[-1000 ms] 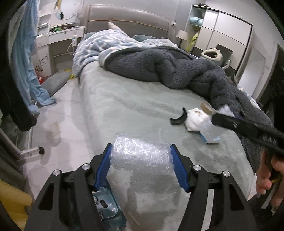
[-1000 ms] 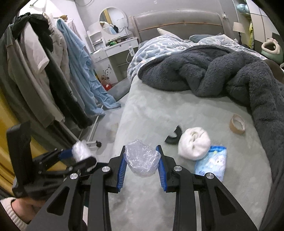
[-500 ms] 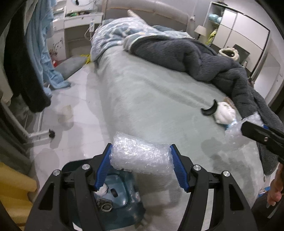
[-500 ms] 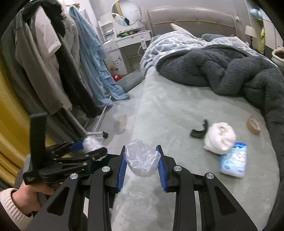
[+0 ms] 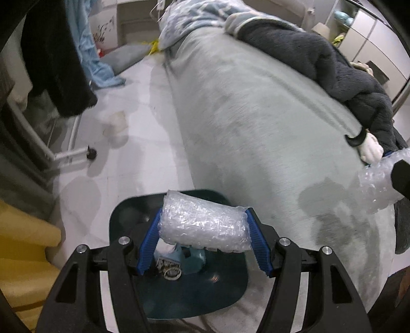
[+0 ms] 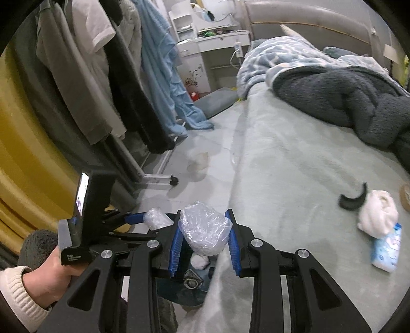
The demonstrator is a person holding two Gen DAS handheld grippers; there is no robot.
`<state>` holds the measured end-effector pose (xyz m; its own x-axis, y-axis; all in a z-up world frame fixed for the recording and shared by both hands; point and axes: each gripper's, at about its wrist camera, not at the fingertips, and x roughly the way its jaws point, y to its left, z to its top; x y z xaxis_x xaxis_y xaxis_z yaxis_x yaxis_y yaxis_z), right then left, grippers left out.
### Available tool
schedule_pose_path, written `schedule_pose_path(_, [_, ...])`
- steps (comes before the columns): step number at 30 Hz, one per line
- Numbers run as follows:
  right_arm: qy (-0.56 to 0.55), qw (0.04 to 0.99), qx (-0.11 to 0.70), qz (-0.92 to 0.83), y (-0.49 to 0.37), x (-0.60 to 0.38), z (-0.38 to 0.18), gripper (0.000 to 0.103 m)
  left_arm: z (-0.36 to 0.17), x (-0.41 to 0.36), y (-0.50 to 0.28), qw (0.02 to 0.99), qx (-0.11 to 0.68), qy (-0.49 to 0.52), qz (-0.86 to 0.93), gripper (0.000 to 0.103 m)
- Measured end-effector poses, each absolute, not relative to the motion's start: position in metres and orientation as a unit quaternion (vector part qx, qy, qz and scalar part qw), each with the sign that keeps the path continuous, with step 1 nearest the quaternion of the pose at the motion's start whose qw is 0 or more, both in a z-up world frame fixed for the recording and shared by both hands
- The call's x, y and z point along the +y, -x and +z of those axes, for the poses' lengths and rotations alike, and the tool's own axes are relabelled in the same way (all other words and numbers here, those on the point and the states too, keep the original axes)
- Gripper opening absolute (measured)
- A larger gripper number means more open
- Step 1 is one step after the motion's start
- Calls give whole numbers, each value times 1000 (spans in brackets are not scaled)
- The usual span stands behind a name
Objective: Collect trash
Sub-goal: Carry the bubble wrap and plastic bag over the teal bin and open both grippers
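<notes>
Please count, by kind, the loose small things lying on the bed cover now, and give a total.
Black curved plastic piece: 1
White bundled cloth: 1
Blue and white soft packet: 1
Brown tape roll: 1
Total: 4

A wide bed (image 6: 294, 158) under a pale grey-green cover fills the room, a dark fleece blanket (image 6: 340, 102) heaped near its padded headboard (image 6: 307, 23). Clothes hang from a rack (image 6: 107, 76) beside it over pale floor tiles (image 5: 120, 143), with a white dressing table (image 6: 212, 43) against the far wall.
</notes>
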<state>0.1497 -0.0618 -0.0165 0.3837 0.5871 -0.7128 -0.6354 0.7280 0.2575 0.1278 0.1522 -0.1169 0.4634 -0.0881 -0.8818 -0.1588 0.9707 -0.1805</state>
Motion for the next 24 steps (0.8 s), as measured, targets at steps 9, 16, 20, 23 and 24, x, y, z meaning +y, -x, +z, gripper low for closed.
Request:
schedule_pose_path(9, [57,805,442,393,-154,-20,-45,32,-148,182,-119,808,571,142,34,67])
schedule_pose_path(16, [86,783,470,398,-158,8,-76,32,-167,202,-108,783,600,159,31,80])
schedule_pose_path(20, [97,772,486,399,-159,20,-89,32,-161,208,-103,790,593,156,28,85])
schedule_pose_path(23, [105,764,497,398,-159,28,-97,32,-150,211,-97,805,575,142,35,88])
schedule_pose_path(24, [109,761,501,397,-159,31,-101,32,-146,212,-97,811,568,139,37,89])
